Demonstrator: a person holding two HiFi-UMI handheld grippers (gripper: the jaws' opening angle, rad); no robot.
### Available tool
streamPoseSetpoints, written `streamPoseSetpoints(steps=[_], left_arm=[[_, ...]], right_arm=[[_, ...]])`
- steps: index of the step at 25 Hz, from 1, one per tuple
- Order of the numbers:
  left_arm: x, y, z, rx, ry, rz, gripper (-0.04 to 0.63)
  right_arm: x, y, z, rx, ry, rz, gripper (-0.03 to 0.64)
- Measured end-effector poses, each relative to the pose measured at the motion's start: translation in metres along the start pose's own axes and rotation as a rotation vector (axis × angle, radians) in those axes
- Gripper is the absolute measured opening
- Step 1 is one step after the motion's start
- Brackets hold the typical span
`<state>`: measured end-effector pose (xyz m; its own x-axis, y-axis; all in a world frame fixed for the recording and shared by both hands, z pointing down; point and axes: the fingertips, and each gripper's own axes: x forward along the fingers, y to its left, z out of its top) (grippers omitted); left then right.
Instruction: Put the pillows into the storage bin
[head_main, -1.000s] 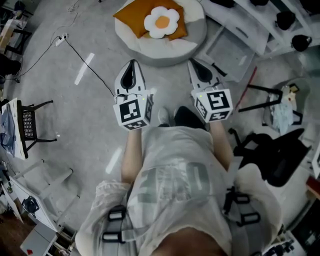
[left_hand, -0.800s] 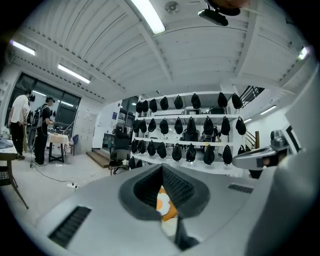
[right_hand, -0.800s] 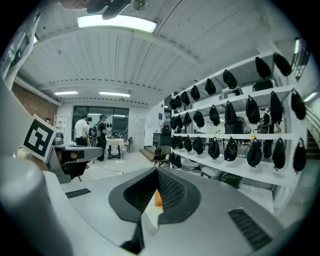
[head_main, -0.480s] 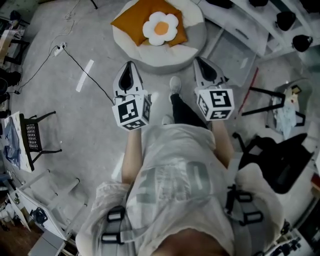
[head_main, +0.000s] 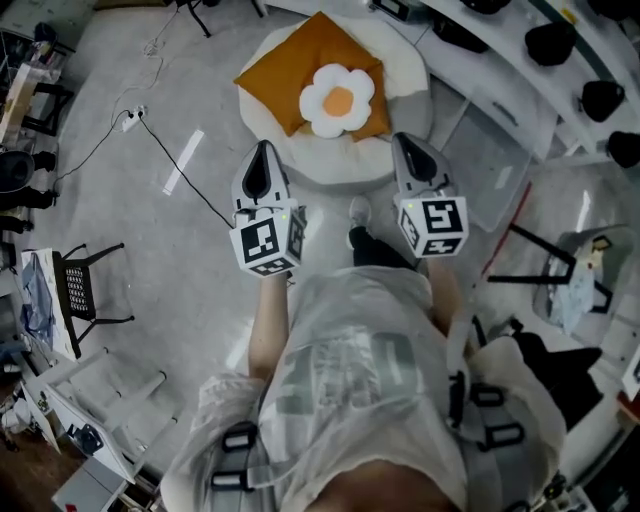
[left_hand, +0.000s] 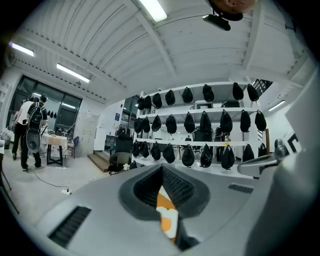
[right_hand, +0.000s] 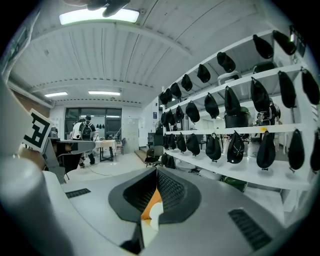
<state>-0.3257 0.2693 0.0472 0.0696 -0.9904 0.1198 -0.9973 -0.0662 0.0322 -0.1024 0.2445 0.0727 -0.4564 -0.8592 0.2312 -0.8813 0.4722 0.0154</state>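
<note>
The grey floor (head_main: 150, 230) fills most of the head view. White shelves (head_main: 540, 75) run along its upper right edge and carry dark rounded objects. Both gripper views show the same shelving in rows, level ahead.

A big round white cushion (head_main: 405, 95) lies on the floor straight in front of the person (head_main: 350, 370), who wears a pale shirt with harness straps. A clear plastic container (head_main: 497, 160) sits on the floor just to the right of the cushion.

On the cushion rests a square orange pillow (head_main: 290, 70), turned corner-on. A flower-shaped pillow (head_main: 338, 100), with white petals and an orange centre, lies on the orange pillow's right part. Both pillows are on the cushion, and neither is in a bin.

The left tool (head_main: 263, 148) has its tip at the cushion's near left rim. The right tool (head_main: 405, 140) has its tip at the near right rim, with the flower-shaped pillow between and beyond the two tips. Both tools have their jaws closed together and grip nothing. In each gripper view only a thin sliver of orange and white pillow shows past the meeting pads.

A white shoe (head_main: 359, 209) stands between the tools. At the upper left, a power strip (head_main: 133, 118) lies on the floor, and its black cable (head_main: 185, 180) trails toward the left tool.
</note>
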Motion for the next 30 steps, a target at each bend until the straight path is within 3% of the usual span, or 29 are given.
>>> streamPoseSetpoints(steps=[7, 14, 24, 30], left_arm=[[0.079, -0.001, 0.012, -0.064, 0.0, 0.044, 0.008], [0.114, -0.012, 0.019, -0.034, 0.027, 0.055, 0.008], [0.154, -0.015, 0.044, -0.047, -0.043, -0.023, 0.008], [0.172, 0.01, 0.04, -0.069, -0.042, -0.03, 0.008]], right_arm=[[0.069, -0.041, 0.014, 0.01, 0.017, 0.055, 0.009], [0.092, -0.066, 0.008, 0.07, 0.031, 0.047, 0.009], [0.104, -0.085, 0.025, 0.073, 0.003, -0.043, 0.009], [0.124, -0.075, 0.036, 0.069, -0.007, -0.075, 0.009]])
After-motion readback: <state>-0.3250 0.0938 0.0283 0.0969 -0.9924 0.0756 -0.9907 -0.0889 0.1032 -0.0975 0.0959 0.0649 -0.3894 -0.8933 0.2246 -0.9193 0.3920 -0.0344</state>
